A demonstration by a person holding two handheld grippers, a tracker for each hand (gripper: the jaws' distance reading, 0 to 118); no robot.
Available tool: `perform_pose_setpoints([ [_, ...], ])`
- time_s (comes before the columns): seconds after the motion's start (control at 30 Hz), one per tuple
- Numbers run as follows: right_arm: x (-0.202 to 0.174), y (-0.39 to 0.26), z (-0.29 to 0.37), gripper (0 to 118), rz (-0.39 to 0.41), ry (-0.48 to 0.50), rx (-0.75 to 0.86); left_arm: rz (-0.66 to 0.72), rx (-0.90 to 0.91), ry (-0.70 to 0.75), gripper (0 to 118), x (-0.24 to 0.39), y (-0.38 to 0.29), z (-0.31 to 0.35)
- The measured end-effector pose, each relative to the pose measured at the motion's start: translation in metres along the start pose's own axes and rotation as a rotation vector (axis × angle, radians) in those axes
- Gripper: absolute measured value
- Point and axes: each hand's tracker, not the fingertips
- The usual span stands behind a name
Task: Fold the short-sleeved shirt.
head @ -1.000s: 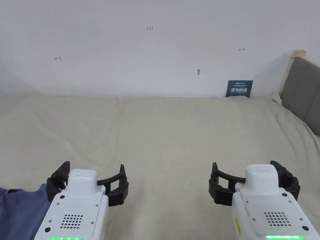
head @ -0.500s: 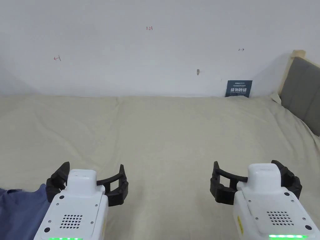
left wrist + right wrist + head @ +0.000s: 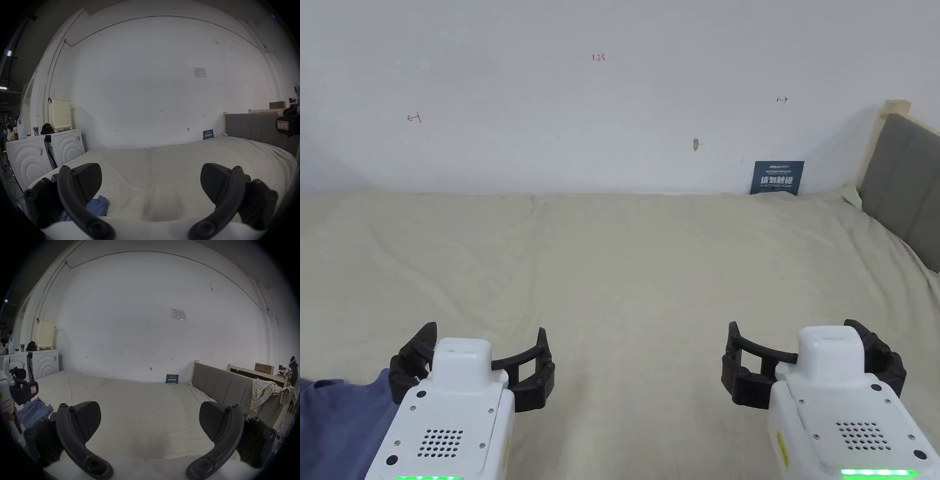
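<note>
Shirt (image 3: 337,425) beside left gripper (image 3: 472,359).

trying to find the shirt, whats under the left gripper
A crumpled blue shirt lies on the beige bed sheet below the open left gripper. The gripper's white body covers the shirt's right part, so its full extent is hidden.

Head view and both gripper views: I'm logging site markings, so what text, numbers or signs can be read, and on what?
"1-23": red handwriting on the wall.
Red arrow marks: wall, no words.
Blue sign at the wall's foot: too blurred.
Paper sheet on the wall: too small.
</note>
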Motion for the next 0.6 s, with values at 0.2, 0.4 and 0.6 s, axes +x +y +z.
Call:
perform_pose_setpoints([
  [0.2, 0.0001, 0.0009, 0.0004, 118, -0.009, 0.001, 0.001, -0.011, 0.005, -0.001, 118, 0.0017, 0.0007, 0.0010],
  [0.4, -0.0002, 0.0016, 0.0009, 118, -0.011, -0.001, -0.003, -0.019, 0.014, -0.002, 118, 0.0034, 0.0008, 0.0026],
  [0.6, -0.0002, 0.0041, 0.0030, 96, -0.033, 0.006, -0.017, 0.009, 0.034, -0.024, 67, 0.0046, 0.0052, 0.0080],
])
